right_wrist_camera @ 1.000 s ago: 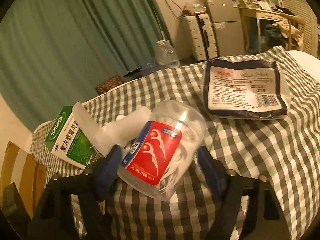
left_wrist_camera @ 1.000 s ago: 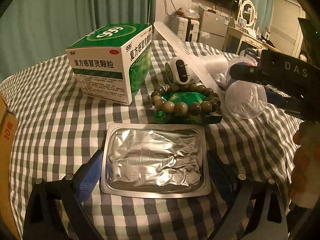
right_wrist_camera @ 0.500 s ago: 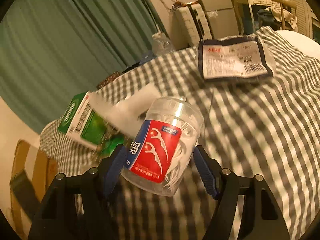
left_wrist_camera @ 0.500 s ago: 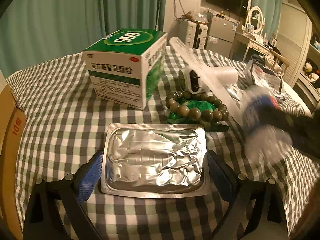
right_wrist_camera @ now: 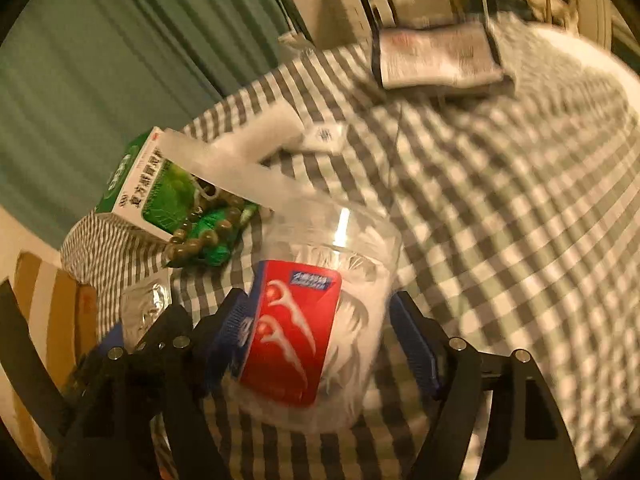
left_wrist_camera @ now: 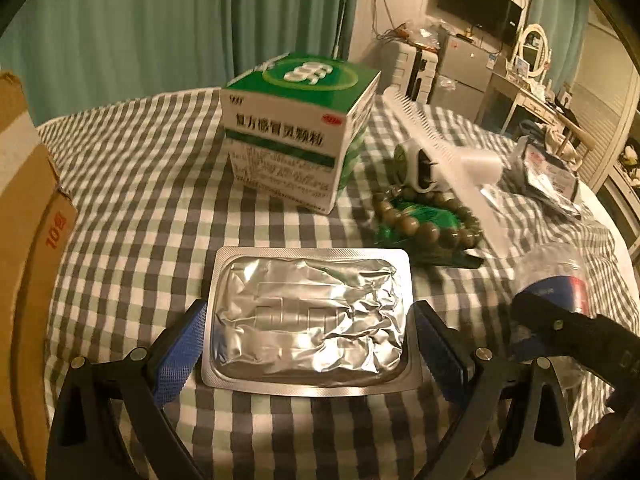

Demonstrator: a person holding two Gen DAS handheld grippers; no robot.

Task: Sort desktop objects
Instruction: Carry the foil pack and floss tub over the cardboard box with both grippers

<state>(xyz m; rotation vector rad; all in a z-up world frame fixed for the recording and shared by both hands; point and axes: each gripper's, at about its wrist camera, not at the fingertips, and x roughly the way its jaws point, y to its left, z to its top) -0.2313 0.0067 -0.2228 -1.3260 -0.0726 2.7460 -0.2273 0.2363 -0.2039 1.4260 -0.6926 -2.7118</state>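
A silver foil blister pack (left_wrist_camera: 308, 316) sits between the blue pads of my left gripper (left_wrist_camera: 310, 352), which is shut on it above the checked tablecloth (left_wrist_camera: 140, 200). My right gripper (right_wrist_camera: 324, 344) holds a clear jar of floss picks with a red label (right_wrist_camera: 296, 328). Its jaws are opening slightly, but both pads still touch the jar's sides. In the left wrist view the jar (left_wrist_camera: 552, 276) and right gripper (left_wrist_camera: 560, 328) are low at the right, close beside the left gripper. In the right wrist view the foil pack (right_wrist_camera: 146, 304) shows at the lower left.
A green and white medicine box (left_wrist_camera: 296, 132) stands at the middle of the table. Right of it lie a bead bracelet (left_wrist_camera: 424, 224) on a green packet, a white comb (left_wrist_camera: 432, 140), a small white device (left_wrist_camera: 420, 164) and a tissue packet (left_wrist_camera: 548, 176). A cardboard box (left_wrist_camera: 28, 208) borders the left.
My right gripper has carried the jar down and towards the left gripper, away from the comb and bracelet. My left gripper has drawn back from the medicine box with the foil pack.
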